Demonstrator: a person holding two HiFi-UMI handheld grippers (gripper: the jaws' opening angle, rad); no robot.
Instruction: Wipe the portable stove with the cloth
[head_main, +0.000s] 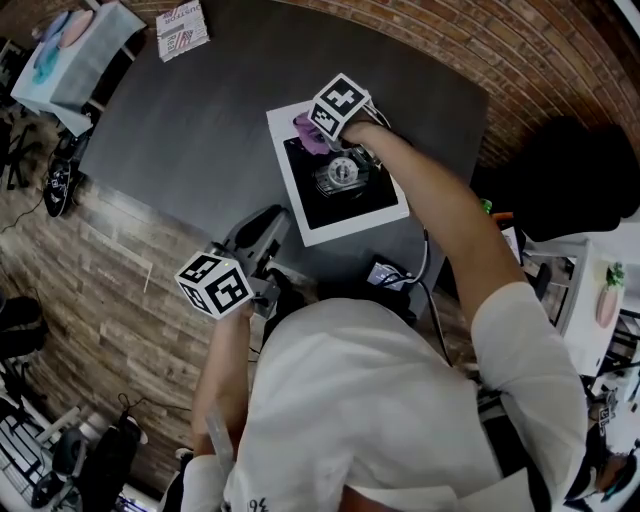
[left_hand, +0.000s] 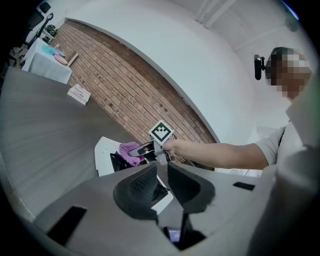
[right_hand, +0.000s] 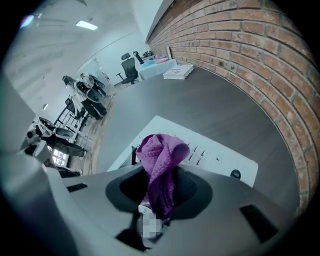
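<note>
**Right fingers.** My right gripper (right_hand: 159, 186) is pinched on the purple cloth (right_hand: 161, 152), which stands bunched above the tips. The cloth is over the 11 o'clock corner of the portable stove (head_main: 288, 178), beside the black top and the burner (head_main: 343, 172).

**Left fingers.** My left gripper (left_hand: 161, 173) has a narrow gap and nothing in it. It is held off the stove's 7 o'clock corner, over the near edge of the counter (head_main: 190, 140).

**Stove.** White body, set at the counter's 3 o'clock side, tilted to the counter's edges.

**Open room.** Bare dark counter runs from 9 to 11 o'clock of the stove, as far as a booklet (head_main: 182, 28) at the far corner.

**Limits.** Brick wall (head_main: 520, 60) lies close from 12 to 3 o'clock.
</note>
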